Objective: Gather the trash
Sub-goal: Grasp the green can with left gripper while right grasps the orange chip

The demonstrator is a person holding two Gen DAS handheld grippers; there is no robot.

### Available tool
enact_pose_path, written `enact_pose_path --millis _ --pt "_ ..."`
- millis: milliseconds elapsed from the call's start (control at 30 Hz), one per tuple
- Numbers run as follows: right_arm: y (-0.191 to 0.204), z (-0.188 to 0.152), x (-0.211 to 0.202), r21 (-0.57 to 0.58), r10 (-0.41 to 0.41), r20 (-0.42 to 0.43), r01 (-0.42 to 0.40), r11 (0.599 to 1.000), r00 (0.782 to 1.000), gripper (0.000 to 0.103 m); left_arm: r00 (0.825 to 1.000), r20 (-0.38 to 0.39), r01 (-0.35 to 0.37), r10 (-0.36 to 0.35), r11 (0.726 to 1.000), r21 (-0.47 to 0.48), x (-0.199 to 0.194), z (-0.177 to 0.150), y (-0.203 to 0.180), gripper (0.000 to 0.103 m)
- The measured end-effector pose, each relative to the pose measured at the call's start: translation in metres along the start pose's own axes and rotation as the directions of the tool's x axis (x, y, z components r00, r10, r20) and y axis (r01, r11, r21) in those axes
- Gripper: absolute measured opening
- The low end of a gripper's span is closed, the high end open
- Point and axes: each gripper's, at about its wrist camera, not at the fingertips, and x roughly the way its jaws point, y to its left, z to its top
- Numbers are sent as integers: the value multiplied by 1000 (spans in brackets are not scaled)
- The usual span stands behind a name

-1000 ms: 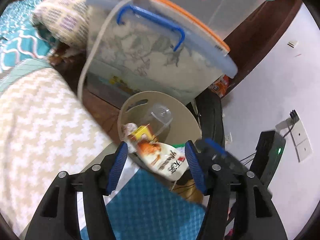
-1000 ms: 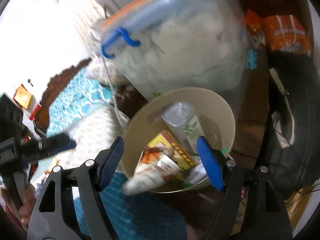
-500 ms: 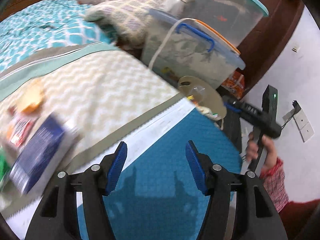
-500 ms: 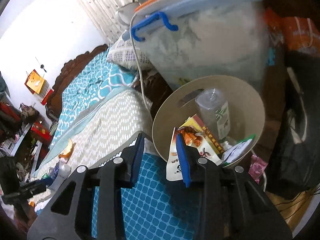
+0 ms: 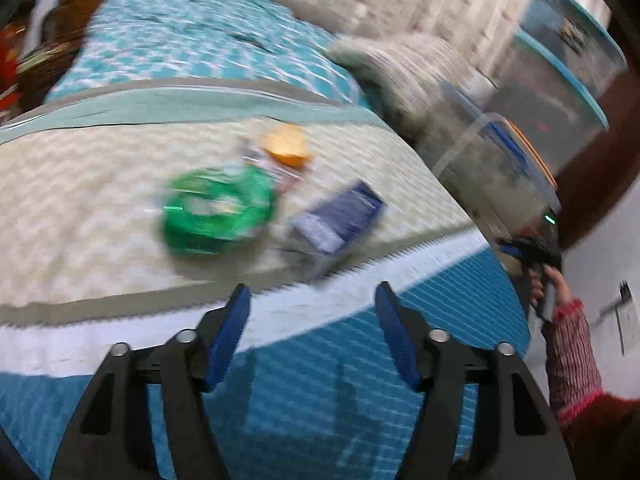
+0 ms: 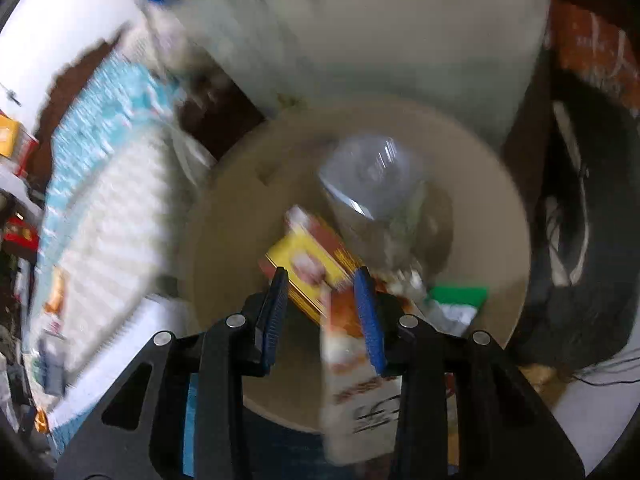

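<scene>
The left gripper [image 5: 312,300], jaws opening and empty, sits at lower centre; a green wrapper [image 5: 216,212] and blue packet [image 5: 340,220] lie mid-frame on the bed [image 5: 80,184]. The right gripper [image 6: 322,294], jaws narrow and opening, hangs over the bin [image 6: 512,216]; a snack pouch [image 6: 352,380] lies between them, contact unclear.

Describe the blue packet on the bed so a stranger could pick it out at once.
Start at the bed, on its cream zigzag cover just above the white and teal edge. Three bits of litter lie there together; the blue packet is the one nearest the foot edge, right of the green wrapper and below the orange piece. It alone is flat, rectangular and dark blue.
</scene>
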Motion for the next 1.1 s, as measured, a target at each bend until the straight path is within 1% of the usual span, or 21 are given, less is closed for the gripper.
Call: enact_pose_path --millis 67,133,167,200,267,300,367,400,467,533,633,733,767,833,867,900,933,967,1000,1067,1100 --pt "18 -4 -26 -23 39 95 -37 999 995 39 999 32 -43 44 999 -21 -8 5 14 69" --pt "38 -6 -40 -46 85 133 -80 996 987 46 996 44 -74 75 997 -27 -8 14 23 71" --pt "48 -8 -45 -57 114 141 -107 993 983 49 996 42 -82 83 996 -32 -5 19 29 72" --pt "62 -11 -50 -75 150 143 -141 987 978 50 995 29 -97 99 994 -52 0 26 35 72" --pt "95 -15 -52 -121 215 125 -200 972 968 50 996 20 -85 87 992 -92 8 34 45 72" --pt "118 -19 -50 -154 258 98 -241 958 961 50 997 28 -70 74 990 -118 12 38 51 72" --pt "149 -23 -41 -193 303 45 -289 938 952 50 996 41 -67 74 986 -150 17 43 61 73" --pt "168 -25 -34 -215 329 6 -320 923 944 50 997 44 -62 70 985 -163 21 44 64 77" --pt "205 -33 -17 -243 369 -75 -376 894 926 50 997 33 -55 63 979 -197 32 46 76 79" --pt "246 -44 7 -253 400 -170 -432 866 901 50 999 13 -41 45 974 -223 43 46 86 79" --pt "307 -62 39 -283 417 -294 -495 822 860 50 1000 -1 -23 23 966 -257 56 46 98 80" --pt "362 -72 69 -306 395 -377 -515 801 838 50 999 -30 8 -17 955 -298 73 45 106 81" --pt "379 -73 83 -290 394 -417 -530 797 819 50 999 -20 18 -25 954 -300 75 45 106 84" --pt "401 -71 109 -259 378 -464 -531 807 801 50 999 -16 26 -32 958 -287 77 46 104 83" --pt "409 -73 118 -246 369 -487 -530 812 792 50 999 -18 35 -43 957 -289 80 46 103 78" --pt "420 -74 130 -230 356 -517 -527 818 778 50 999 -12 26 -30 958 -286 80 45 102 69" --pt "426 -75 140 -213 341 -540 -516 830 770 50 999 -16 32 -38 960 -278 83 45 100 64" --pt "430 -77 149 -190 333 -558 -507 841 760 50 997 -20 60 -69 958 -282 85 45 100 59" --pt "433 -77 156 -172 335 -569 -507 845 751 50 996 -17 76 -84 954 -290 86 45 101 57" --pt "435 -77 160 -151 345 -573 -509 847 744 50 996 -2 88 -93 952 -292 86 44 101 55" --pt "439 -77 163 -142 351 -578 -514 846 737 46 996 3 90 -93 953 -291 85 43 101 54"
